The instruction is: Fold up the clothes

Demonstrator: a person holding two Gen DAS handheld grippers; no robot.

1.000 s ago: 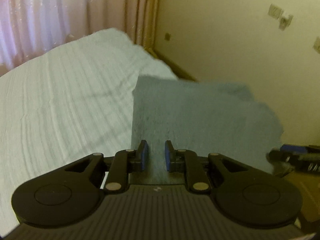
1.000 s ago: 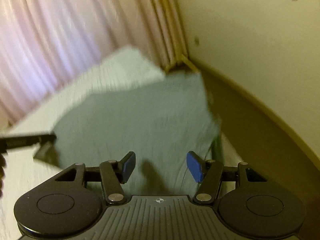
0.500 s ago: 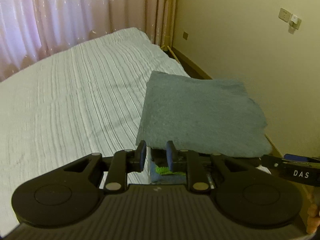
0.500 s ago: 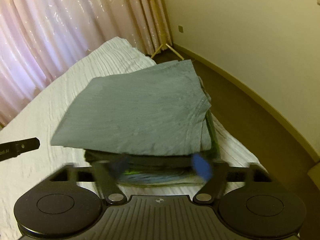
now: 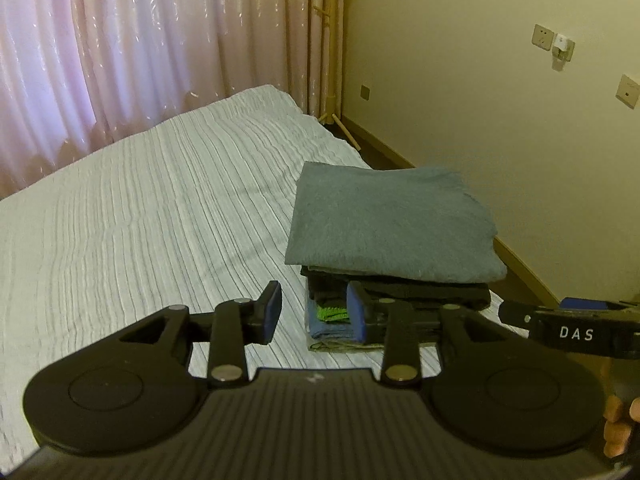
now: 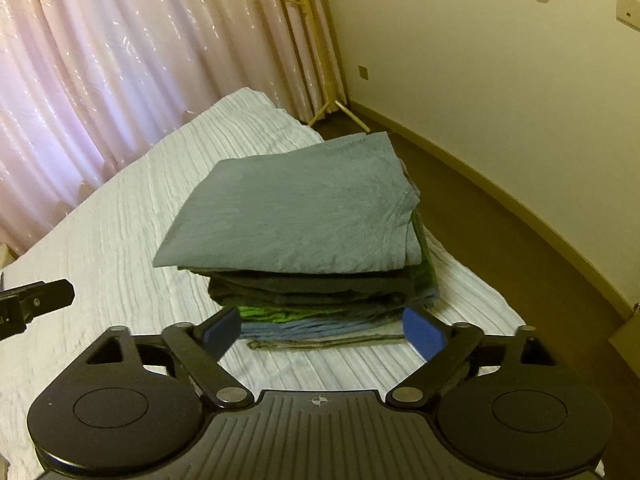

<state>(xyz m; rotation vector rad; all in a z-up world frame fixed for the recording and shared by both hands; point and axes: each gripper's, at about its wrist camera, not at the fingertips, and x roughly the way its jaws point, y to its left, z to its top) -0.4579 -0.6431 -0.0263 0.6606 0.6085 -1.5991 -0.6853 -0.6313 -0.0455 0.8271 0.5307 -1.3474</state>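
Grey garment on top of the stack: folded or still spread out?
Folded. The grey garment lies as a flat rectangle atop the stack, with both grippers open and clear of it.

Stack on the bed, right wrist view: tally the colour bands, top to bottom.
Grey band: 1
Dark band: 1
Green band: 1
Blue band: 1
Pale olive band: 1
Total: 5 bands; garments per band unclear.

A white ribbed bedspread (image 5: pixel 152 208) covers the bed. Pink curtains (image 6: pixel 120 60) hang behind it, with a wooden coat stand (image 5: pixel 332 60) in the corner. Wall sockets (image 5: pixel 543 36) dot the cream wall (image 6: pixel 500 80).
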